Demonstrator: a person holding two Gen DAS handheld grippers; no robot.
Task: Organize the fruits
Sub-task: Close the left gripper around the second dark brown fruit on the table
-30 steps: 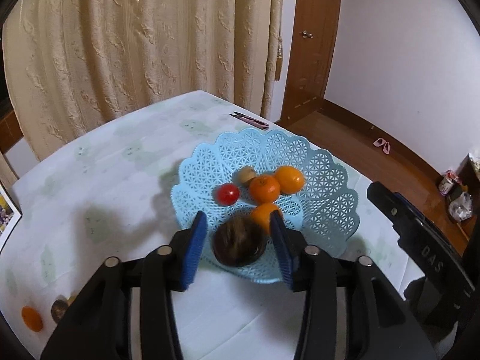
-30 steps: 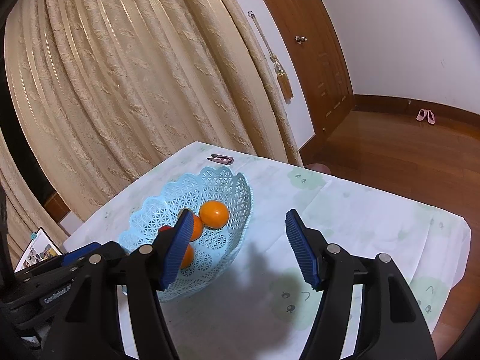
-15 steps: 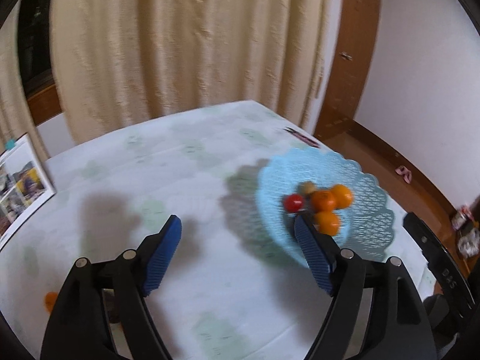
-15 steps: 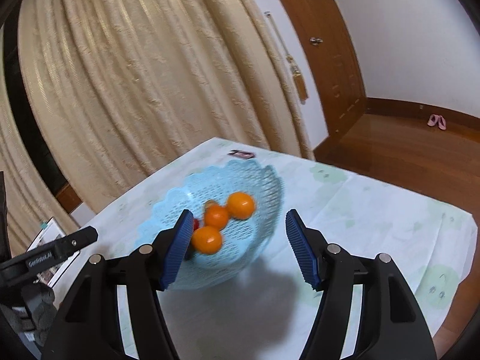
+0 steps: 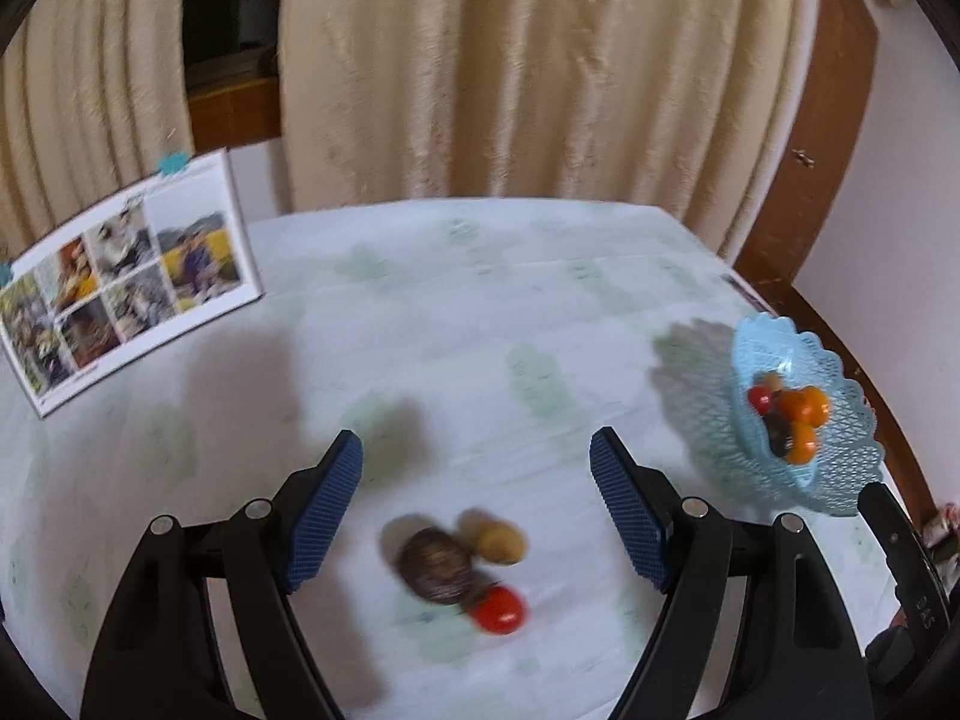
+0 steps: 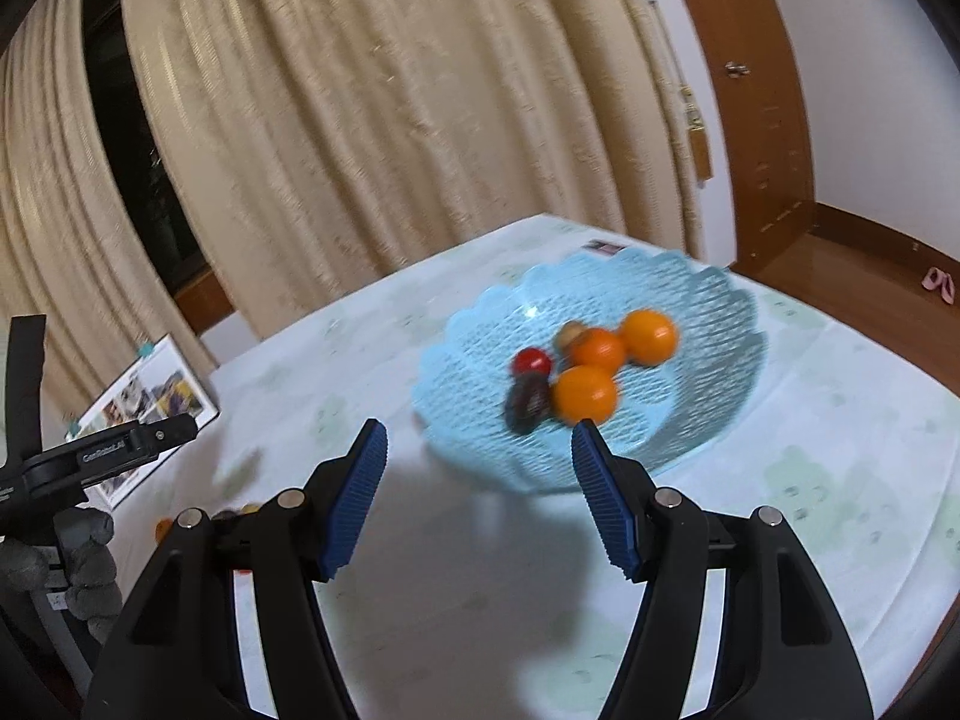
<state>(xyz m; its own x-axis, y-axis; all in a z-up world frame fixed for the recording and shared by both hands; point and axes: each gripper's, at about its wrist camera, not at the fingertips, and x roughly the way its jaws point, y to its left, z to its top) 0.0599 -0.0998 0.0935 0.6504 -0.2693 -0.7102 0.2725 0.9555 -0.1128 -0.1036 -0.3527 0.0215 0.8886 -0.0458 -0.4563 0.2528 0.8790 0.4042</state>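
L gripper [image 5: 477, 501]: jaws spread wide, nothing held; hangs over the surface.
Below it: dark brown round fruit [image 5: 435, 564], small tan oval fruit [image 5: 498, 542] and red cherry tomato [image 5: 498, 609], bunched together on the white green-patterned cloth surface [image 5: 480, 312]; blurred, so contact btw them unclear.
R gripper [image 6: 480, 480]: released, empty, in front of the light-blue lattice plastic basket [image 6: 708, 300].
Basket contents: three oranges [image 6: 585, 393], a red tomato [image 6: 533, 361], a dark fruit [image 6: 528, 402], a tan one partly hidden behind.
Around: photo calendar [image 5: 126, 276] standing at far left of surface; beige curtain [image 5: 540, 72] behind; wooden door frame [image 5: 804, 138] at right.
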